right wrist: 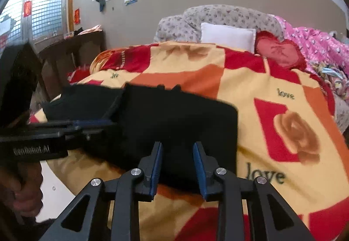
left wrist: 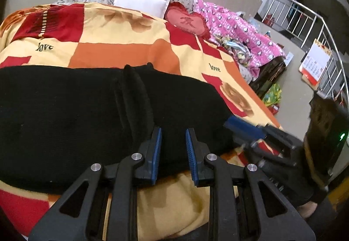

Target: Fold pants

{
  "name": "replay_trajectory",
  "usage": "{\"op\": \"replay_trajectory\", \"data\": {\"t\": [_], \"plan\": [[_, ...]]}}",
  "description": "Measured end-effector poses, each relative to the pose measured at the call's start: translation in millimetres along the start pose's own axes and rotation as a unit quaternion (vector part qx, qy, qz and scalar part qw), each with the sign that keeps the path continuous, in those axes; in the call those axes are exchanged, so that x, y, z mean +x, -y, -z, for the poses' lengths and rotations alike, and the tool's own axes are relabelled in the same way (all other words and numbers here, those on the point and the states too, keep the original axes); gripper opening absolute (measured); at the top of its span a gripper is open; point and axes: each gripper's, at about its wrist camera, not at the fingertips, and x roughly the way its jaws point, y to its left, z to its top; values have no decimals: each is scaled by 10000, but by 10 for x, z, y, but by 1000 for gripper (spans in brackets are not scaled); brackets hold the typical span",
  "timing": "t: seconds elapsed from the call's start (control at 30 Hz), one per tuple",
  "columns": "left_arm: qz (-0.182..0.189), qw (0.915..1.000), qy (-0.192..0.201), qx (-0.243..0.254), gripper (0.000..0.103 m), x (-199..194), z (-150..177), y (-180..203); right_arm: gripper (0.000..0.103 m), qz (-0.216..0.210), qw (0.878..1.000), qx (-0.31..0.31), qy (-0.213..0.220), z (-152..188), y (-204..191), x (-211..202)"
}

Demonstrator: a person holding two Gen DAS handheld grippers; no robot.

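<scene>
Lying position: the black pants [left wrist: 72, 118] are spread flat across the patchwork blanket [left wrist: 122, 49], near its front edge, with the fabric running left to right.
Reason for placement: the blanket gives a broad, level, soft surface, so the cloth can be laid out and doubled over without sliding; this is a judgement from the layout.
Left gripper [left wrist: 173, 132]: jaws parted by a narrow gap, nothing visibly between the blue pads [left wrist: 157, 151]; it hangs just above the near edge of the pants, pointing down at a slant.
Right gripper [right wrist: 177, 146]: jaws parted a little wider, no cloth pinched between them; it hangs over the near right corner of the pants.
Reason for gripper pose: both tools stand side by side along the same near edge, probably to take that edge at two points or just after letting it go; the pictures do not settle which.
Fold state: in the right wrist view the right-hand portion forms a thick, square-cornered slab with a clean right edge, which suggests at least one fold is already laid.
Surface detail: a raised ridge or pleat [left wrist: 136, 97] runs front to back in the middle of the fabric.
Material: dark, matte, apparently heavy knit or fleece; likely to hold a crease poorly and drape thickly.
Background: a white pillow [left wrist: 141, 2] and a red heart cushion [left wrist: 187, 21] lie well apart from the pants.
</scene>
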Motion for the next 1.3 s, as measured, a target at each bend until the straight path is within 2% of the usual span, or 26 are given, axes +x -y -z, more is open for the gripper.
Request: {"op": "replay_trajectory", "data": {"t": [0.1, 0.13, 0.2, 0.27, 0.4, 0.43, 0.53, 0.57, 0.63, 0.73, 0.77, 0.9, 1.03, 1.17, 1.23, 1.3], "plan": [[83, 9999, 62, -50, 22, -12, 27, -25, 30, 57, 9989, -91, 466, -160, -41, -88], [91, 9999, 94, -49, 22, -18, 36, -26, 34, 47, 9995, -54, 323, -187, -27, 0], [80, 9999, 114, -70, 22, -43, 49, -27, 35, -83, 9992, 83, -378, -156, 37, 309], [89, 9999, 120, -63, 22, -100, 63, -41, 35, -240, 9993, 264, -130, -121, 86, 271], [-35, 9995, 245, -220, 23, -404, 129, -164, 36, -272, 9993, 265, 1, -70, 89, 205], [-138, 9990, 301, -310, 25, -546, 161, -240, 36, -247, 9994, 234, 52, -59, 72, 202], [-458, 9948, 595, -683, 45, -923, 259, -488, 37, -121, 9997, 118, 181, -27, 25, 221], [-671, 9906, 777, -903, 50, -1088, 319, -613, 37, -72, 9998, 73, 197, -27, 5, 221], [-1044, 9774, 1053, -1507, 52, -1356, 455, -890, 37, -43, 9998, 28, 215, -35, 6, 256], [-1185, 9604, 1232, -2202, 52, -1545, 611, -1216, 37, -61, 9997, 45, 223, -36, 17, 271], [-1184, 9570, 1257, -2329, 52, -1558, 621, -1287, 37, -60, 9997, 57, 223, -39, 18, 275], [-844, 9429, 1221, -2982, 52, -1529, 621, -1548, 37, -28, 9997, 42, 236, -29, 12, 279], [-666, 9211, 1229, -3633, 53, -1481, 551, -1730, 37, -14, 9997, 33, 253, -23, 8, 282], [-282, 8995, 1288, -4166, 60, -1377, 431, -1868, 37, 20, 9996, 22, 272, -20, 1, 290], [-362, 8962, 1319, -4220, 60, -1384, 391, -1862, 37, 16, 9996, 23, 273, -15, -1, 285], [-395, 8975, 1386, -4168, 60, -1392, 402, -1841, 37, 24, 9996, 16, 275, -14, -1, 285]]}}
